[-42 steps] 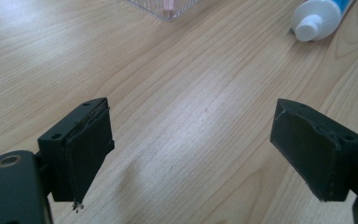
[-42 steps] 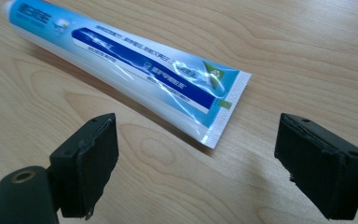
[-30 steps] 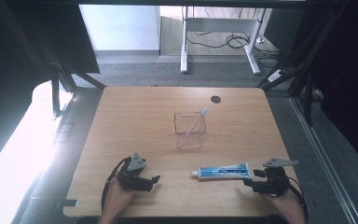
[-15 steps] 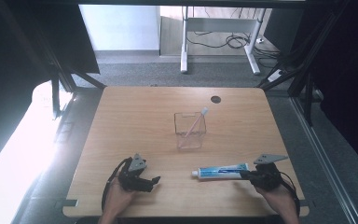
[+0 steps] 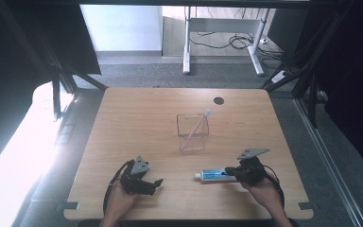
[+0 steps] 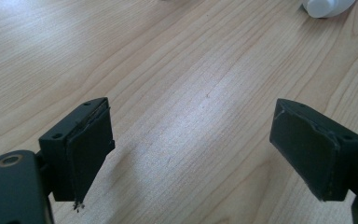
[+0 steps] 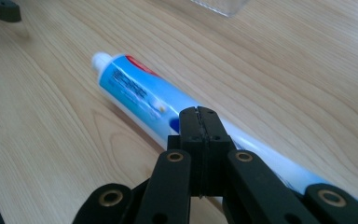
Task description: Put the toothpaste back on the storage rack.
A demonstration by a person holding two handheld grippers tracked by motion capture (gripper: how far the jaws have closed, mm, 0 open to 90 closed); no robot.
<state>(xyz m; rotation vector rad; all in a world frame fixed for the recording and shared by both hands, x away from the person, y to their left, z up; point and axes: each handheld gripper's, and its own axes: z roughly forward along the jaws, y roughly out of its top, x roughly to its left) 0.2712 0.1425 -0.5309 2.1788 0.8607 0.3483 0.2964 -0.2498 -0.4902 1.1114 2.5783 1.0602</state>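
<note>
Both jaws of my right gripper (image 7: 199,122) have just been closing, now meeting above the toothpaste tube (image 7: 142,101) with nothing between (it lies on the table (image 5: 137,123), ungrasped), while my left gripper (image 6: 191,149) gapes wide.

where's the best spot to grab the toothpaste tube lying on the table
Grip the toothpaste tube across its flat, soft rear half, away from the white cap. It lies flat and lengthwise on the table, so come from above, jaws straddling its width.
</note>
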